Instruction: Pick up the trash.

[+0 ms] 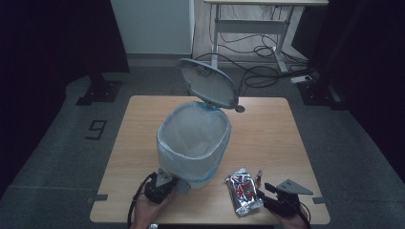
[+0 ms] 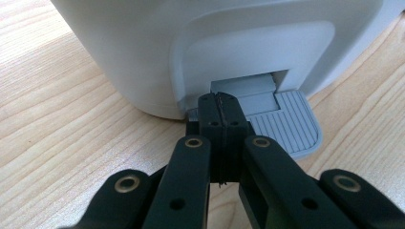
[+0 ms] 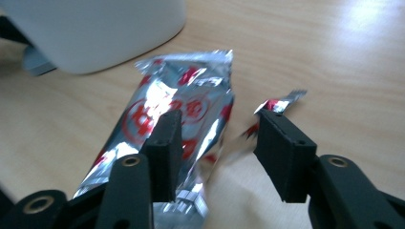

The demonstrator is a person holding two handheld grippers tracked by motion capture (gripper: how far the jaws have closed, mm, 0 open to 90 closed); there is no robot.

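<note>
Pouch [image 1: 243, 192] flat, long axis toward table's [image 1: 267, 129] far edge.

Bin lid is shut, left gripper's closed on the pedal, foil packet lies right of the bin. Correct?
Not quite: the lid is up, not shut. The high view shows it tipped back above the lined bin. The rest holds: the left gripper has its jaws together on the pedal, and the foil packet lies on the table right of the bin.

One pedal bin [image 1: 193, 143], one foil packet [image 1: 243, 192], one torn foil scrap [image 1: 259, 176]
</note>
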